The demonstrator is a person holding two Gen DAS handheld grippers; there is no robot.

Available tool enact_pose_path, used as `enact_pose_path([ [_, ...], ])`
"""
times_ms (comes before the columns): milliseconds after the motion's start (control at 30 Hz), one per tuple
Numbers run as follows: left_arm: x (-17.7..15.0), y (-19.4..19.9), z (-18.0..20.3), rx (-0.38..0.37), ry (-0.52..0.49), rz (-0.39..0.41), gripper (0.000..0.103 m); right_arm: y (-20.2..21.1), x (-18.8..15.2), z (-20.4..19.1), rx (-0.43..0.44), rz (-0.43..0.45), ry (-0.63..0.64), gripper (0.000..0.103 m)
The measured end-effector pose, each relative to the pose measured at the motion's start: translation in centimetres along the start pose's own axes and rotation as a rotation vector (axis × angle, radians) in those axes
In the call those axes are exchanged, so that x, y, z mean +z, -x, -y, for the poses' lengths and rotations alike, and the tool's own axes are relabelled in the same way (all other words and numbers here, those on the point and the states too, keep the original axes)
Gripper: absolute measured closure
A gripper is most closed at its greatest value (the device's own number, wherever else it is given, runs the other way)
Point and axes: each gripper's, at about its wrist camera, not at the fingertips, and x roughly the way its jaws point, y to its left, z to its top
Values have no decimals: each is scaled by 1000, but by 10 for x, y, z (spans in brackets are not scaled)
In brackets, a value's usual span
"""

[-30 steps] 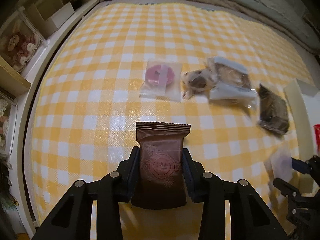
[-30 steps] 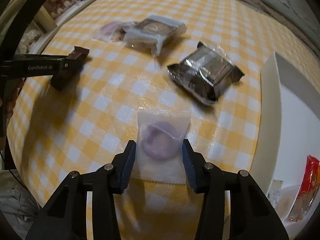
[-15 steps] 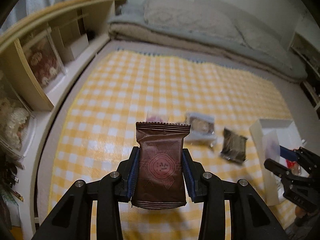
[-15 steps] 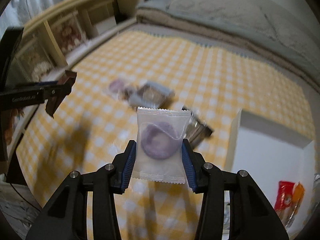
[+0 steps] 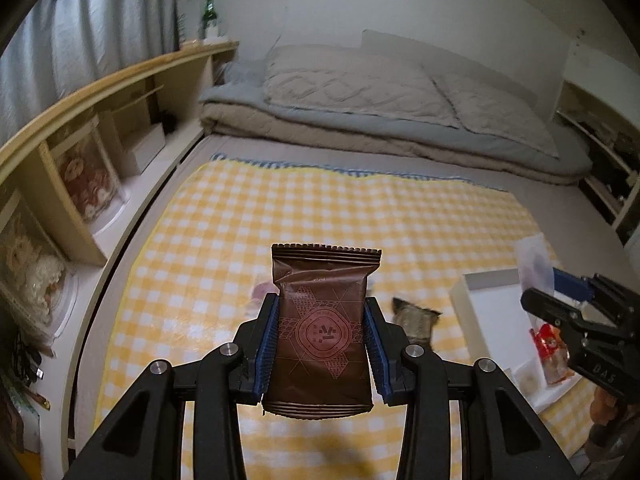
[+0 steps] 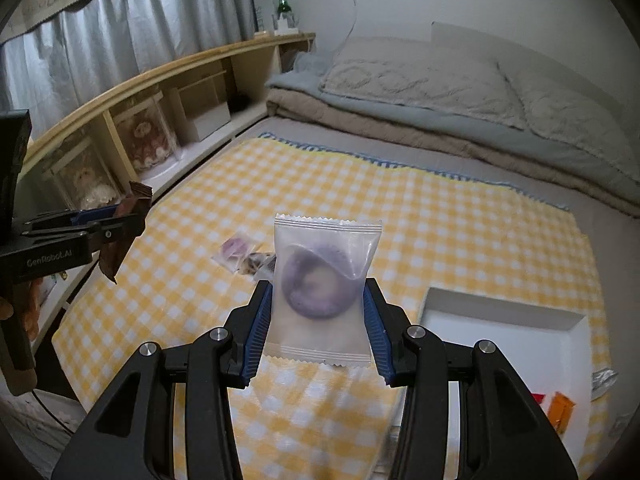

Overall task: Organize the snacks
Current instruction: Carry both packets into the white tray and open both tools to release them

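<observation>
While each claw clamps one snack packet [image 5: 322, 330], three more litter the cloth [image 6: 440, 240].

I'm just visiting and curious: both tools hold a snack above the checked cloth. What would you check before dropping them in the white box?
1. Left tool pinches the brown packet squarely: ok.
2. Right tool grips the clear packet with a purple ring: ok.
3. Both packets lifted clear of the checked cloth: ok.
4. White box open with bare floor: ok.
5. Either tool already above the box: not ok.
6. Snacks left on the cloth, how many: cannot tell.
</observation>
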Motion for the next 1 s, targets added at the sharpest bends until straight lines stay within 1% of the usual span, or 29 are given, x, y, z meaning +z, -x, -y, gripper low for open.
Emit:
enact_pose_path([
  [233, 3, 1, 60, -49, -63, 24, 63, 22, 3, 42, -54, 3, -29, 57],
  [433, 6, -15, 107, -93, -79, 10, 63, 41, -7, 82, -96, 6, -50, 57],
  [600, 9, -44, 142, -151, -77, -23, 63, 50, -22, 114, -119, -15, -74, 57],
  [767, 4, -78, 174, -204, -68, -68, 63, 51, -42, 145, -131, -48, -120, 57],
  [900, 2, -109, 189, -237, -50, -114, 63, 43, -60, 169, -131, -94, -162, 57],
  [1000, -2, -135, 195, -257, -24, -157, 63, 35, -70, 179, -125, -125, -181, 57],
])
